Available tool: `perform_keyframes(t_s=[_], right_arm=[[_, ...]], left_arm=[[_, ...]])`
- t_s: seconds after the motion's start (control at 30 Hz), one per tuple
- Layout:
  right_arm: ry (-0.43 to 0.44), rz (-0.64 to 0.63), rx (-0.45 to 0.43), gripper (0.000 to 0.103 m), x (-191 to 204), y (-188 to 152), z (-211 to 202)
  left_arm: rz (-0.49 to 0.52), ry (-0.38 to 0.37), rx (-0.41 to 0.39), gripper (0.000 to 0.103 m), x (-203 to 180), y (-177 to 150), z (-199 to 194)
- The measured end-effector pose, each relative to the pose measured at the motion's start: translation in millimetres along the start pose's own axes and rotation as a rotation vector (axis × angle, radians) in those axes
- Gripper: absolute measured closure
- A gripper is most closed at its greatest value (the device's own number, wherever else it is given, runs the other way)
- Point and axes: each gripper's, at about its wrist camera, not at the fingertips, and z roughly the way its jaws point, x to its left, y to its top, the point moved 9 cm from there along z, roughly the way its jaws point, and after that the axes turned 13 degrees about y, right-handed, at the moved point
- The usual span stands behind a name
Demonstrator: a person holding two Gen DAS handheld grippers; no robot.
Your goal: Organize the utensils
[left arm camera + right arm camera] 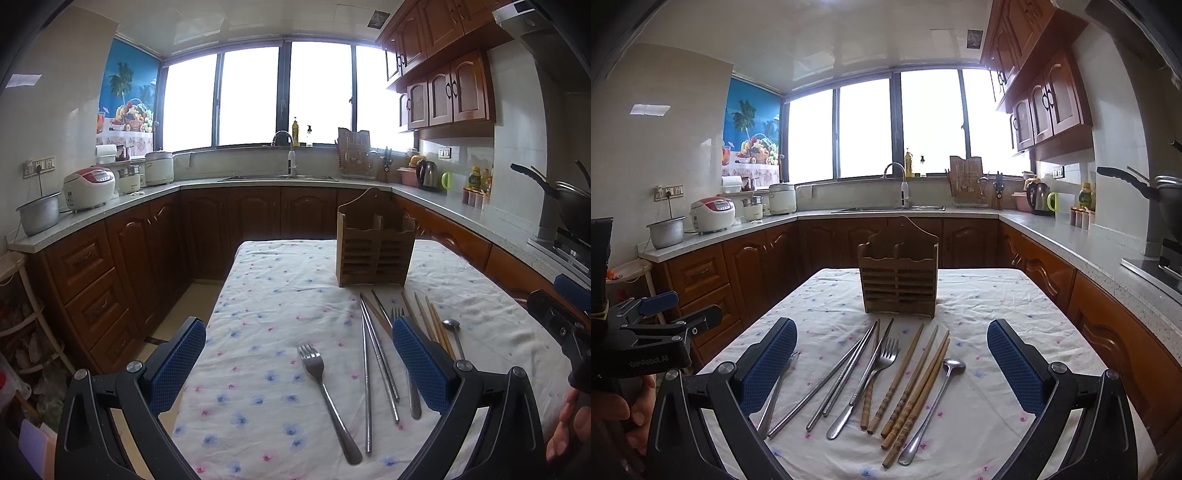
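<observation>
A slatted wooden utensil holder stands upright on the far half of the floral tablecloth. In front of it lie metal chopsticks, wooden chopsticks, a spoon and a fork. A second fork lies apart at the left, partly hidden in the right wrist view. My left gripper is open above that fork, holding nothing. My right gripper hangs open and empty over the spread of utensils.
Brown cabinets and a grey counter wrap around the table on three sides. On the counter are rice cookers, a sink, a kettle and a wok. A person's hand holds the left gripper.
</observation>
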Motion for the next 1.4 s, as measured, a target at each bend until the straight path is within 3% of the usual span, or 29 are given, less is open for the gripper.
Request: perform_keyframes(t_s=[1.03, 1.4], right_arm=[[0.002, 0.007, 0.000, 0.000, -6, 6, 1], [0.010, 0.098, 0.067, 0.001, -28, -2, 17]], left_arm=[[0.003, -0.028, 0.025, 0.001, -2, 9, 9], [0.042, -0.059, 0.129, 0.002, -13, 12, 38]])
